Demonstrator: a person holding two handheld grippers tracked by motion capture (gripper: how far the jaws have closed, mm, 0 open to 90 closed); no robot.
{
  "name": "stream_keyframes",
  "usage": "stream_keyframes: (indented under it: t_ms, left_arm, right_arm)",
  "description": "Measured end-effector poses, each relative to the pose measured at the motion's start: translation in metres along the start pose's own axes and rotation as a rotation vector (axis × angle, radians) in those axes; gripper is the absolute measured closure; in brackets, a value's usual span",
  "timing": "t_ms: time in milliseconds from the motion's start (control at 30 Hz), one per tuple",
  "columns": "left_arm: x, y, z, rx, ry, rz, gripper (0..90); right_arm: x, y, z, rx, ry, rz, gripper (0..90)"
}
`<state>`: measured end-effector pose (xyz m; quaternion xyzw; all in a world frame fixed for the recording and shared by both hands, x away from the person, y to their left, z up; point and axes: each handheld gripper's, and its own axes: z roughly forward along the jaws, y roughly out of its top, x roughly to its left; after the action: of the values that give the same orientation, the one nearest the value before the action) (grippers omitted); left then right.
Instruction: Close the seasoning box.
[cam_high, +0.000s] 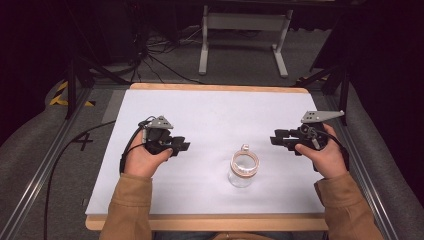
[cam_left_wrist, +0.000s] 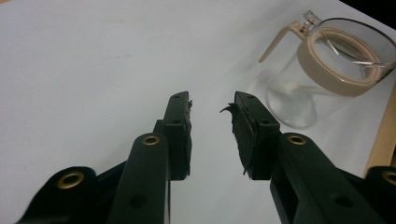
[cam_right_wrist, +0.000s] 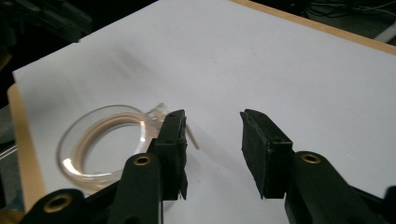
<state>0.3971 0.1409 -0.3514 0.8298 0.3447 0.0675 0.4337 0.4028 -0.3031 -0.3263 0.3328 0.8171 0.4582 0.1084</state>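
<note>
A clear glass jar (cam_high: 243, 169) with a tan rim ring and a small clasp stands upright on the white sheet, between my two grippers and nearer the front edge. My left gripper (cam_high: 184, 146) hovers to the jar's left, open, with nothing between its jaws. In the left gripper view the jar (cam_left_wrist: 327, 70) stands at the upper right, beyond the gripper (cam_left_wrist: 212, 107). My right gripper (cam_high: 274, 139) hangs to the jar's upper right, open and empty. The right gripper view has the jar (cam_right_wrist: 100, 144) at the lower left, partly behind the left jaw of the gripper (cam_right_wrist: 212, 126).
A white sheet (cam_high: 210, 120) covers the wooden table (cam_high: 210, 222), whose edge shows at the front and back. A white metal stand (cam_high: 245, 30) and cables (cam_high: 150, 55) are on the floor beyond the table. Black frame rails (cam_high: 45, 165) run along both sides.
</note>
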Motion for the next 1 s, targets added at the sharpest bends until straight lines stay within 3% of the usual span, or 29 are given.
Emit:
stream_keyframes:
  t_ms: [200,433,800,1000]
  left_arm:
    - [0.009,-0.006,0.002,0.009,0.019,-0.022,64.2]
    - [0.021,-0.013,0.012,0.023,0.036,-0.058,61.6]
    - [0.034,-0.022,0.024,0.058,0.049,-0.074,58.5]
    - [0.043,-0.029,0.033,0.084,0.052,-0.081,57.6]
  right_arm:
    - [-0.023,-0.011,0.004,0.015,-0.071,0.020,53.7]
    - [-0.054,-0.031,0.010,0.056,-0.151,0.083,46.6]
    - [-0.080,-0.057,0.024,0.136,-0.223,0.116,43.2]
    - [-0.087,-0.069,0.033,0.186,-0.221,0.140,43.1]
